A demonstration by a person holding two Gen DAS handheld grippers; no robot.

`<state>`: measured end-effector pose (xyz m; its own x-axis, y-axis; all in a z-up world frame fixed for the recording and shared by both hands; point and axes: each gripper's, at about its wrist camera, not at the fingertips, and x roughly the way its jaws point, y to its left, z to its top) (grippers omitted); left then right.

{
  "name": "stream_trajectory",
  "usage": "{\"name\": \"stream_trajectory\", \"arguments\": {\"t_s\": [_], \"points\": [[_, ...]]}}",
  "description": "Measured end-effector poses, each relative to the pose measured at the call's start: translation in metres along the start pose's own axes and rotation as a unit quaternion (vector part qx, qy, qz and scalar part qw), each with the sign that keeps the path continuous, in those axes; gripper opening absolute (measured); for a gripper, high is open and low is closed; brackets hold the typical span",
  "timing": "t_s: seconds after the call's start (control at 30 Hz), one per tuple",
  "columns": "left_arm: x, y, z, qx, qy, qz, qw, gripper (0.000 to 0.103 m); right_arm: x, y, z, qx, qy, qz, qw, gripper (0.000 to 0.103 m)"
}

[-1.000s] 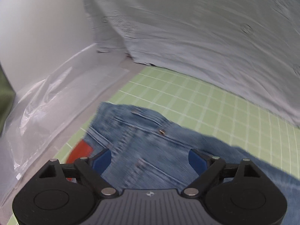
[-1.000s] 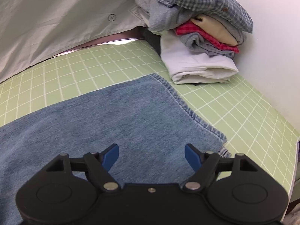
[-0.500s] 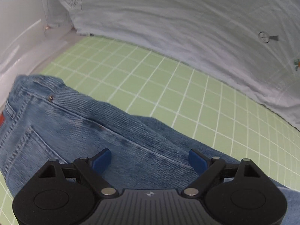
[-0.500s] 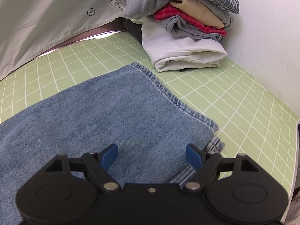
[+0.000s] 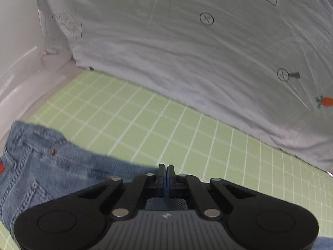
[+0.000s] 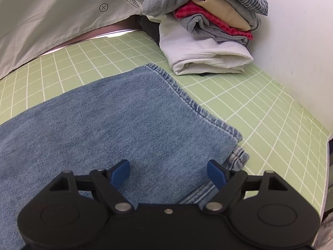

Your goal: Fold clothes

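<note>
Blue jeans (image 6: 116, 123) lie flat on the green grid mat (image 6: 260, 108), the two legs stacked with hems at the right. The waist end with rivet and pocket stitching shows in the left wrist view (image 5: 37, 173). My left gripper (image 5: 165, 170) is shut at the jeans' upper edge; denim shows just behind the closed fingers, so it seems pinched on the fabric. My right gripper (image 6: 168, 171) is open, low over the leg ends, its blue pads (image 6: 119, 171) spread above the denim.
A stack of folded clothes (image 6: 210, 27) sits at the back right against the white wall. A large pale grey printed sheet (image 5: 187, 52) hangs along the back of the mat. Clear plastic (image 5: 18, 77) lies at the far left.
My left gripper went from open to shut at the jeans' upper edge and shifted right along the waist. My right gripper stayed open and edged forward over the leg hems.
</note>
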<state>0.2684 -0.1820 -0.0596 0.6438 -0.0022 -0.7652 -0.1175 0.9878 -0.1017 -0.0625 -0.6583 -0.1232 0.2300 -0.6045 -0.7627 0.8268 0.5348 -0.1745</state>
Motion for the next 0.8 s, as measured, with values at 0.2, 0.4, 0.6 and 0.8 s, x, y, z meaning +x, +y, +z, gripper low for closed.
{"name": "stream_trajectory", "arguments": {"t_s": [0.2, 0.4, 0.6, 0.8], "points": [[0.010, 0.008, 0.000, -0.006, 0.029, -0.003, 0.9996, 0.041, -0.001, -0.025, -0.003, 0.041, -0.007, -0.005, 0.999, 0.082], [-0.028, 0.008, -0.039, 0.019, 0.042, -0.014, 0.9988, 0.073, -0.001, -0.051, -0.006, 0.083, -0.013, -0.011, 0.996, 0.085], [-0.067, 0.026, -0.085, 0.012, 0.065, 0.001, 0.9978, 0.081, -0.005, -0.058, -0.006, 0.076, -0.038, -0.027, 0.996, 0.076], [-0.095, 0.044, -0.122, -0.005, 0.084, 0.028, 0.9961, 0.096, -0.003, -0.057, -0.012, 0.088, -0.030, 0.023, 0.995, 0.052]]}}
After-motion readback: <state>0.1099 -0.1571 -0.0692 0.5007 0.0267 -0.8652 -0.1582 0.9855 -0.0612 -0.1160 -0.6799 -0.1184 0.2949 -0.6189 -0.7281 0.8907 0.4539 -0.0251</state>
